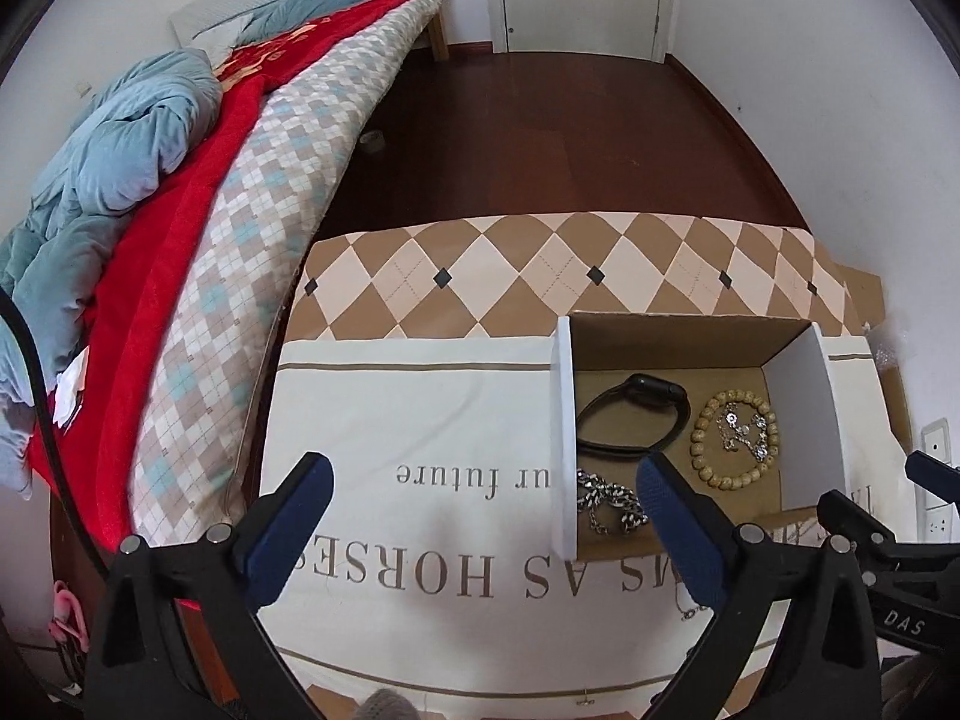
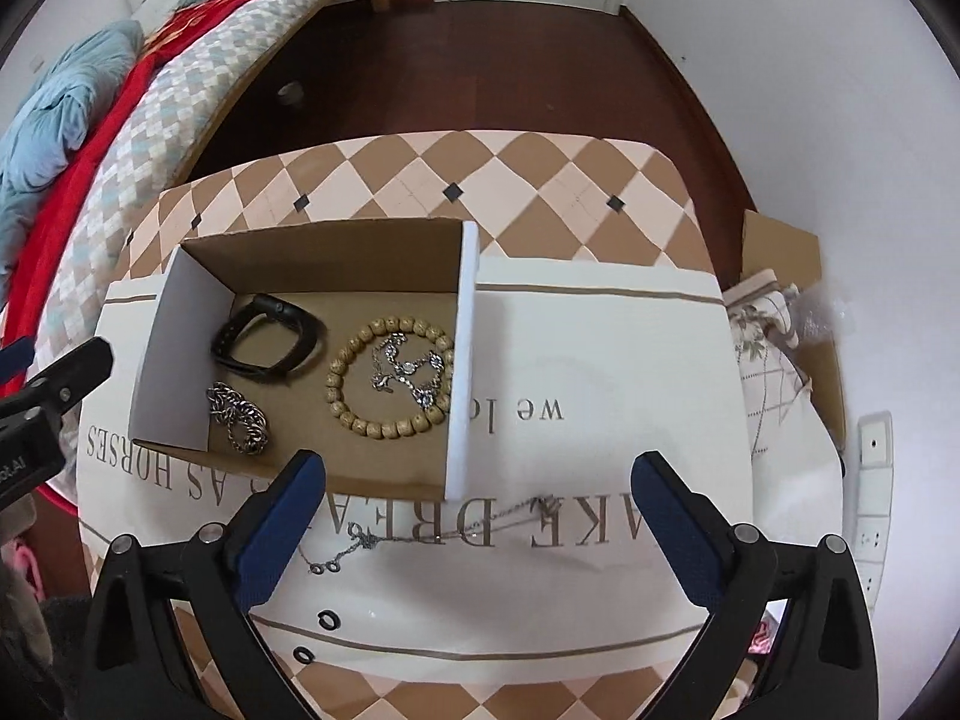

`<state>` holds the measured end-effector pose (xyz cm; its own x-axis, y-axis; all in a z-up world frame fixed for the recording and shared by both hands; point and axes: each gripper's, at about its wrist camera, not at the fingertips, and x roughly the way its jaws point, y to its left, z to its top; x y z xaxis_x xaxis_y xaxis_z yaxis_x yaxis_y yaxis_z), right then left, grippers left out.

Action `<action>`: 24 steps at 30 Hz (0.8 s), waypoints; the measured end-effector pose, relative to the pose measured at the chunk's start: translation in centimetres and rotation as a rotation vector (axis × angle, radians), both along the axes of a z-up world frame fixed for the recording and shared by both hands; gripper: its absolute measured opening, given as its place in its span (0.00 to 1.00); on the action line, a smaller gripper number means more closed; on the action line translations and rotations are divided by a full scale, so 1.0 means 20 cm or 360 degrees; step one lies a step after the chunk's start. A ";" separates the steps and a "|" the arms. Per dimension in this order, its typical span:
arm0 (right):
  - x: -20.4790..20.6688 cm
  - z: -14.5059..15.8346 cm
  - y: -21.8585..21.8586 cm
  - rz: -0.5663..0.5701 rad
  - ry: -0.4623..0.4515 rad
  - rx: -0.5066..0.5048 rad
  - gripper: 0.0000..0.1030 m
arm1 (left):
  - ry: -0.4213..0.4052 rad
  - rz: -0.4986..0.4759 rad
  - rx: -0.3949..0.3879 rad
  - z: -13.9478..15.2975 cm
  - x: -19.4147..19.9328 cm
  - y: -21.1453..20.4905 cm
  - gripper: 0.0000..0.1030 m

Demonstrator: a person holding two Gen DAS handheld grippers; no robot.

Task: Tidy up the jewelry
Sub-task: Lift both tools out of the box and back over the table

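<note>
One open cardboard box (image 2: 336, 264) sits on the printed cloth (image 2: 600, 360), four jewelry items inside it: one black watch band (image 2: 264, 339) at the far left of the box floor, one chunky silver chain (image 2: 240, 417) in the near left corner, one wooden bead bracelet (image 2: 384, 384) against the box's right wall, one sparkly silver bracelet (image 2: 408, 372) lying inside the bead ring. One thin silver necklace (image 2: 420, 531) lies outside, on the cloth just in front of the box. Two small black rings (image 2: 329, 620) on the cloth nearer the camera than the box. Left gripper (image 1: 486, 516) jaws wide apart, nothing between them, left of the box. Right gripper (image 2: 480, 504) jaws wide apart too, empty, over the necklace by the box's front edge.
</note>
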<state>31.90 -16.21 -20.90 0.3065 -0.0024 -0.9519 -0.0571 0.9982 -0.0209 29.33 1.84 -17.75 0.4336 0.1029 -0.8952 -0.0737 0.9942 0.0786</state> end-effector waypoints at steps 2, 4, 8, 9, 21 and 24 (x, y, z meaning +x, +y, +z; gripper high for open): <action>-0.03 0.02 0.00 -0.0015 -0.0021 0.0012 1.00 | -0.0015 0.0003 -0.0003 0.02 -0.03 0.00 1.00; -0.05 0.06 0.00 -0.0016 -0.0046 0.0009 1.00 | -0.0043 0.0001 0.0004 0.05 -0.08 -0.01 1.00; -0.12 0.14 0.03 -0.0004 -0.0115 -0.0013 1.00 | -0.0089 -0.0012 0.0017 0.11 -0.18 -0.02 1.00; -0.15 0.18 0.03 0.0002 -0.0140 -0.0013 1.00 | -0.0104 -0.0014 0.0020 0.13 -0.20 -0.02 1.00; -0.51 0.50 0.05 0.0024 -0.0386 -0.0027 1.00 | -0.0268 -0.0002 -0.0023 0.39 -0.58 0.01 1.00; -0.61 0.60 0.05 0.0026 -0.0461 -0.0039 1.00 | -0.0326 -0.0011 -0.0023 0.48 -0.66 0.01 1.00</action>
